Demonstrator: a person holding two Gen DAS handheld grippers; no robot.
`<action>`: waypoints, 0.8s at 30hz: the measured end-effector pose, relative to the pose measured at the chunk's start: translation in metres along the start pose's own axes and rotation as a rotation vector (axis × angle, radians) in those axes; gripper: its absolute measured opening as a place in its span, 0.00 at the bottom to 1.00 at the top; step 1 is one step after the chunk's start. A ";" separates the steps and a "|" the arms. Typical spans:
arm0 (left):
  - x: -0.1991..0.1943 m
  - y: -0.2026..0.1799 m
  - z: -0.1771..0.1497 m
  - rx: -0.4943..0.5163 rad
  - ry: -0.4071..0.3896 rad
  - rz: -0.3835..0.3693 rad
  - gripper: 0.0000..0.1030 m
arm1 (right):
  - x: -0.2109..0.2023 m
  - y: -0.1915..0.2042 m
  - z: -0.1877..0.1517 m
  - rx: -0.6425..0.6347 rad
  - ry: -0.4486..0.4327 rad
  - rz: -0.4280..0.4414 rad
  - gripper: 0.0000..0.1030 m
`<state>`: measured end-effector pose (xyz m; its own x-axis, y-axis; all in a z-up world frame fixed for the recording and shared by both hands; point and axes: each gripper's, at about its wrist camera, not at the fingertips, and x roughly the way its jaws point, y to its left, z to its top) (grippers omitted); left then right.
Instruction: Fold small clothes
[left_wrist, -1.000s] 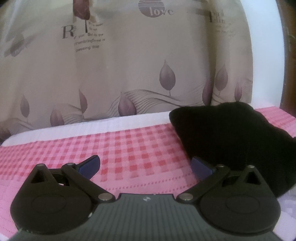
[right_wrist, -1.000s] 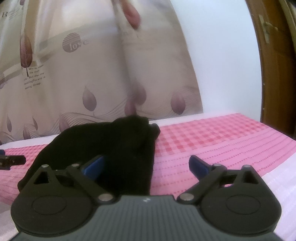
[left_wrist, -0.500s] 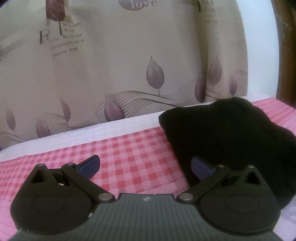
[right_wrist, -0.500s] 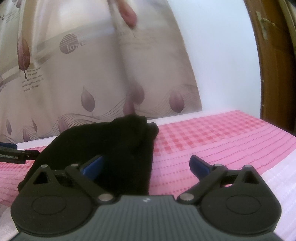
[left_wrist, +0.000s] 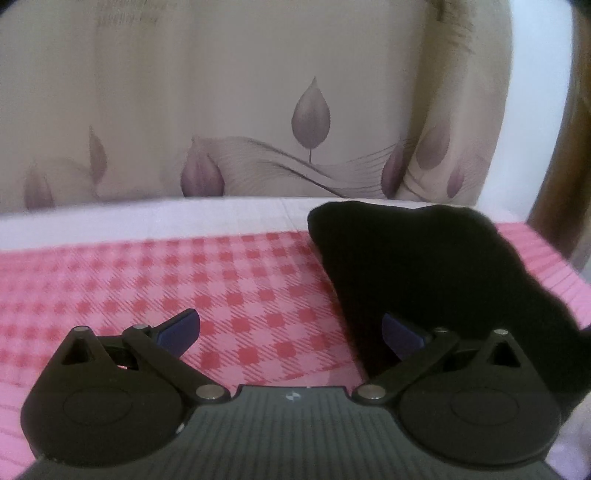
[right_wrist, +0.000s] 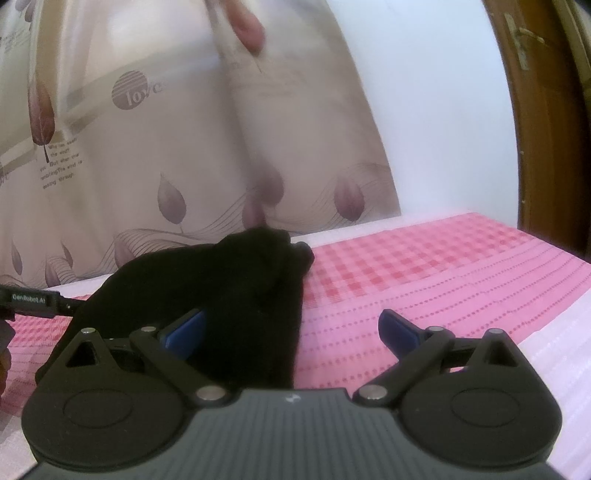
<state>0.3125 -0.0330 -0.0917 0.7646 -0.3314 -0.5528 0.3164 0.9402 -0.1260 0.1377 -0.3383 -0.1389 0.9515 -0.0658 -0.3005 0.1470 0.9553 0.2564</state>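
1. The black garment (left_wrist: 424, 273) is so dark that its folds, seams and kind cannot be made out; its near edge is hidden behind the left gripper (left_wrist: 290, 332) body, and in the right wrist view its lower part is cut off by the right gripper (right_wrist: 291, 330).
2. It lies bunched in a soft, lumpy mound on the pink checked cloth (left_wrist: 184, 280), towards the far edge, near the curtain (left_wrist: 221, 110).
3. Left gripper: blue-padded fingers spread wide, holding nothing; the right finger (left_wrist: 400, 332) sits in front of the garment's edge, contact unclear.
4. Right gripper: fingers likewise spread and empty, the left finger (right_wrist: 186, 328) in front of the garment.
5. The curtain is smooth, beige, printed with mauve leaves and blurred lettering.
6. A brown wooden door (right_wrist: 546, 129) is cut off at the right.
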 end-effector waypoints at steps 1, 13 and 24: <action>0.002 0.004 0.000 -0.025 0.010 -0.025 1.00 | 0.000 0.000 0.000 0.001 -0.001 -0.001 0.98; 0.043 0.020 0.012 -0.200 0.137 -0.370 1.00 | 0.001 -0.005 0.000 0.049 0.005 0.028 0.98; 0.065 -0.021 0.011 -0.067 0.162 -0.546 0.98 | 0.057 -0.052 0.028 0.268 0.186 0.301 0.94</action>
<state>0.3616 -0.0756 -0.1162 0.4030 -0.7592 -0.5111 0.6011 0.6407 -0.4777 0.1917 -0.4000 -0.1435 0.9016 0.2800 -0.3298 -0.0410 0.8142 0.5792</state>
